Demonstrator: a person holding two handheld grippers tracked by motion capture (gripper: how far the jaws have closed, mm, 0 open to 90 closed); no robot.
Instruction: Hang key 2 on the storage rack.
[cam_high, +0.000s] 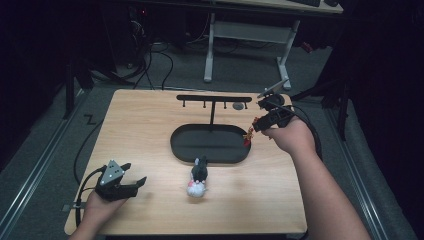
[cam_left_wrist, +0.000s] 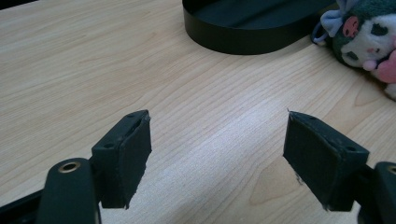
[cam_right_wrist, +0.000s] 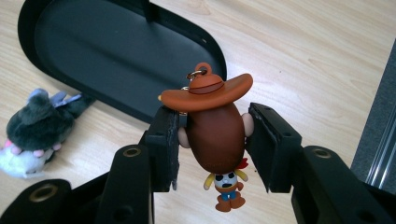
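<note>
Right gripper view: cowboy figure (cam_right_wrist: 217, 135) clamped between both fingers (cam_right_wrist: 164, 144).

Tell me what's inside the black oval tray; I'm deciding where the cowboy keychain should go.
The black oval tray holds only the foot of the hanger stand; its floor looks otherwise bare. The plush toy lies outside its near rim. The right gripper and cowboy keychain cover part of the rim.

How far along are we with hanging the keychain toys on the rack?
Done: nothing hangs on the black hook rack yet. In hand: the right gripper is shut on the cowboy figure keychain, held above the table near the oval tray's right end. Left: hooking its ring onto a peg. The plush toy lies on the table before the tray; the left gripper is open near it.
</note>
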